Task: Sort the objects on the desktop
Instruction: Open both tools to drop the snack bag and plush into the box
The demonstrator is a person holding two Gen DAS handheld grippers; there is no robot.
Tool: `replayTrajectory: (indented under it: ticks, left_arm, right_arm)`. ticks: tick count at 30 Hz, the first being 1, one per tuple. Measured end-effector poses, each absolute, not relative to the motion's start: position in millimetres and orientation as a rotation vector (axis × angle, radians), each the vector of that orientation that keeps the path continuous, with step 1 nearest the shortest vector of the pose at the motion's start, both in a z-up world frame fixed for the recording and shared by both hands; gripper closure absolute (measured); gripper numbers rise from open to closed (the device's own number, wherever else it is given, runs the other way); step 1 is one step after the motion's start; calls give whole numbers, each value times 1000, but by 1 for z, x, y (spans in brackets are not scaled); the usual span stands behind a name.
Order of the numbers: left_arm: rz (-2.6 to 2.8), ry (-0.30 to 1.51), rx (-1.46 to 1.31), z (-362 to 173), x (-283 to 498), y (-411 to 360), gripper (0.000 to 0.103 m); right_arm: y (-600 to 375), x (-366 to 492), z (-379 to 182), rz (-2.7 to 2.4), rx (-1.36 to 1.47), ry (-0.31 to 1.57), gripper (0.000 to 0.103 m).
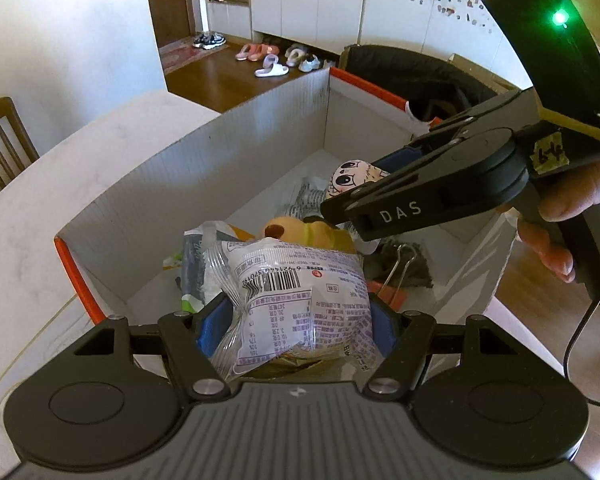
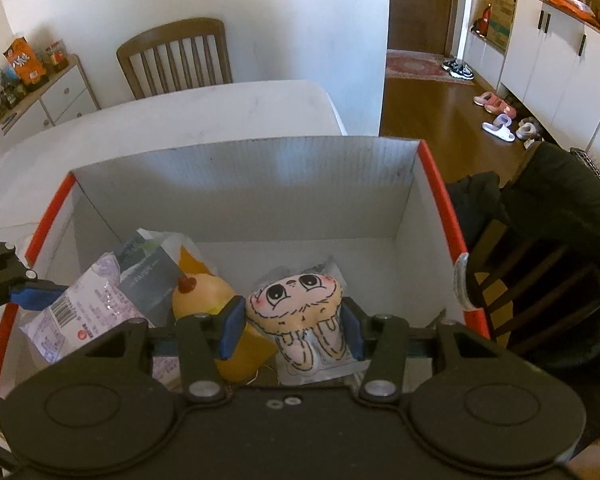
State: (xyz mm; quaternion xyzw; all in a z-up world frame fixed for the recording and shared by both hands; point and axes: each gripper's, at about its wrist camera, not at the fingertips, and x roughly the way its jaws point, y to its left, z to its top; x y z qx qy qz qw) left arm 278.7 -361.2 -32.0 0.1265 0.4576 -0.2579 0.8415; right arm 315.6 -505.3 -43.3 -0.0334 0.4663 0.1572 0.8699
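Note:
A white cardboard box with orange edges point(image 1: 180, 184) point(image 2: 260, 184) stands on the white table. My left gripper point(image 1: 296, 320) is shut on a clear snack packet with a barcode point(image 1: 296, 292), held over the box; the packet also shows in the right wrist view point(image 2: 72, 312). My right gripper point(image 2: 294, 330) point(image 1: 340, 200) is shut on a cartoon-face plush toy point(image 2: 296, 304) point(image 1: 352, 174), held above the box's middle. A yellow plush toy point(image 2: 208, 296) point(image 1: 312, 234) lies in the box beneath them.
The box also holds a grey packet point(image 2: 148, 272), a binder clip point(image 1: 400, 268) and other wrappers. A wooden chair point(image 2: 176, 56) stands beyond the table point(image 2: 180, 120). A chair draped in black cloth point(image 2: 552, 240) is right of the box. Shoes lie on the wooden floor point(image 1: 272, 60).

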Motion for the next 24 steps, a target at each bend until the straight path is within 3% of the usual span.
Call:
replayTrajectory:
  ticks: [12, 19, 24]
  left_arm:
    - [-552, 1012, 245, -39, 289, -359, 27]
    - [-566, 1018, 184, -36, 289, -354, 23]
    - [-551, 1011, 158, -33, 287, -349, 23]
  right_arm:
    - [-508, 317, -47, 320, -67, 994, 52]
    - [-510, 316, -43, 318, -49, 980, 41]
    - [-510, 310, -40, 327, -56, 974, 41]
